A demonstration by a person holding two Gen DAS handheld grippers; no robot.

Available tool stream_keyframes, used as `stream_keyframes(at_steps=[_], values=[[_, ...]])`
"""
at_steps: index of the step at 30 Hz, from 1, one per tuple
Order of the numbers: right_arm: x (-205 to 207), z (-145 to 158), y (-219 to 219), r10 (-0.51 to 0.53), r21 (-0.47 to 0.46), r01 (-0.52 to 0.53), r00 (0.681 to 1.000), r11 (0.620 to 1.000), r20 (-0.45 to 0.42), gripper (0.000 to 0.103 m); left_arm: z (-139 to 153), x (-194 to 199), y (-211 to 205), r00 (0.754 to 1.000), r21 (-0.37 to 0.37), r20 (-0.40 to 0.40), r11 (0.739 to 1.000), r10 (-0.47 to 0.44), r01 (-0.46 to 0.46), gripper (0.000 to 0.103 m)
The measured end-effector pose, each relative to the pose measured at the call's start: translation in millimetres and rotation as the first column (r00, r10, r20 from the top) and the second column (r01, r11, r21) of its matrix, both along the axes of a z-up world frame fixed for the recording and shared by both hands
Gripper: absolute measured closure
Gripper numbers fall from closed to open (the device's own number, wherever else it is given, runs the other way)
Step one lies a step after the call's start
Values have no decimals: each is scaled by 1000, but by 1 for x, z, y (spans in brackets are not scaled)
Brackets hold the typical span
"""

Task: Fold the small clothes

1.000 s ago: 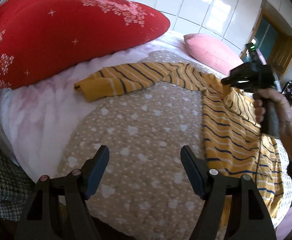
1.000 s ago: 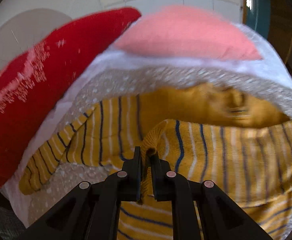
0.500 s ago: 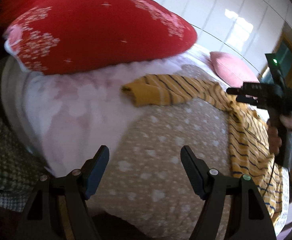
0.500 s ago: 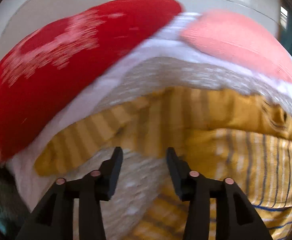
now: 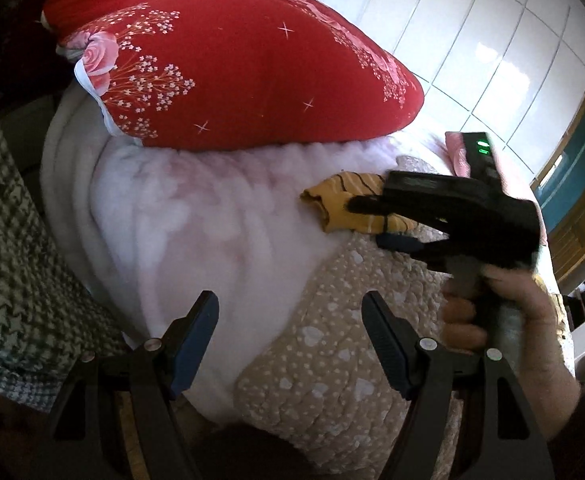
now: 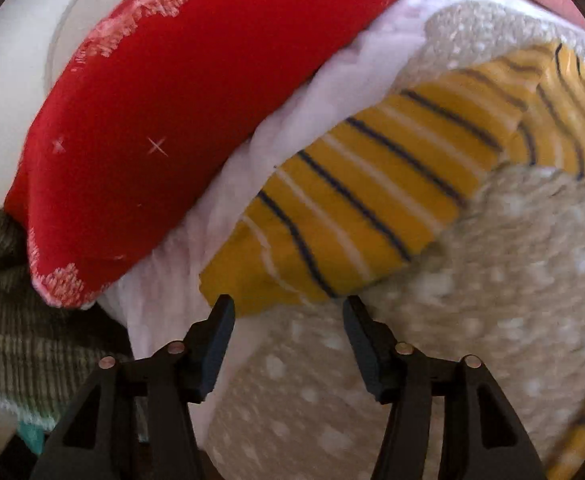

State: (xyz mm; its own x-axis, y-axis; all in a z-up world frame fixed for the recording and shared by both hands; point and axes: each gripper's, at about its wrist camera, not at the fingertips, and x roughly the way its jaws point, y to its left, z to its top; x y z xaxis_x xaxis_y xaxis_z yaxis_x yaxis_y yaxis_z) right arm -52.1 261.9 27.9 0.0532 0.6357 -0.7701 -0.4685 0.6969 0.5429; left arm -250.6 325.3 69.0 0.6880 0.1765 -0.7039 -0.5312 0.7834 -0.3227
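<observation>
While the red pillow [image 6: 164,128] crowds the striped sleeve [image 6: 344,216], both the right gripper [image 6: 288,312] and the left gripper [image 5: 290,320] are spread, empty.

The sleeve [image 6: 344,216] lies across blanket [image 5: 196,224] and quilt [image 6: 492,280], with the pillow [image 5: 232,72] behind.

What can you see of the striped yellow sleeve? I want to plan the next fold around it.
The sleeve is mustard-yellow knit with thin navy and white stripes and a plain yellow cuff. It lies flat and stretched out, unfolded, its cuff end on the white fleece blanket beside the red pillow, the rest on the beige dotted quilt. The open right gripper hovers at the cuff, not gripping it.
</observation>
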Motion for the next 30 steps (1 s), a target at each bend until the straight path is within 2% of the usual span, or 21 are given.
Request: stream_keyframes(at_steps=[3, 4, 5, 6, 8, 12, 14, 18, 22, 26, 27, 28, 29, 30], values=[[2, -6, 11, -77, -19, 78, 996, 997, 44, 35, 2, -1, -5, 1000, 6, -2, 1000, -6, 6, 30], [1, -3, 15, -76, -29, 78, 995, 996, 63, 46, 4, -2, -7, 1000, 11, -2, 1000, -8, 8, 30], [2, -2, 17, -65, -39, 68, 995, 997, 75, 79, 6, -3, -9, 1000, 14, -1, 1000, -9, 9, 30], [2, 1, 19, -27, -48, 31, 996, 998, 85, 89, 9, -5, -10, 1000, 21, 0, 1000, -11, 11, 30], [1, 13, 11, -6, -51, 11, 995, 999, 102, 90, 13, -7, -13, 1000, 33, 1, 999, -14, 14, 30], [0, 56, -41, 2, -46, 8, 977, 999, 214, 91, 31, -9, -30, 999, 68, 22, 997, -41, 40, 30], [6, 76, -80, -21, -44, 33, 969, 998, 248, 92, 38, -8, -41, 998, 87, 31, 995, -60, 57, 30], [31, 112, -189, -124, -93, 162, 938, 982, 322, 92, 49, 0, -71, 992, 118, 35, 986, -125, 120, 30], [57, 113, -296, -251, -202, 343, 892, 918, 376, 92, 53, 18, -98, 981, 150, 21, 971, -193, 187, 30], [80, 97, -381, -336, -336, 507, 826, 794, 452, 91, 48, 42, -119, 967, 135, 3, 958, -254, 251, 30], [89, 87, -403, -358, -374, 540, 815, 754, 455, 89, 46, 49, -125, 963, 121, -4, 955, -271, 269, 30], [96, 79, -417, -378, -398, 555, 814, 730, 442, 85, 45, 53, -129, 959, 108, -10, 954, -282, 281, 30], [102, 70, -434, -413, -411, 577, 807, 706, 423, 77, 42, 59, -134, 955, 92, -17, 950, -297, 297, 30], [103, 67, -452, -456, -404, 610, 786, 682, 418, 76, 40, 63, -137, 951, 81, -21, 947, -309, 309, 30]])
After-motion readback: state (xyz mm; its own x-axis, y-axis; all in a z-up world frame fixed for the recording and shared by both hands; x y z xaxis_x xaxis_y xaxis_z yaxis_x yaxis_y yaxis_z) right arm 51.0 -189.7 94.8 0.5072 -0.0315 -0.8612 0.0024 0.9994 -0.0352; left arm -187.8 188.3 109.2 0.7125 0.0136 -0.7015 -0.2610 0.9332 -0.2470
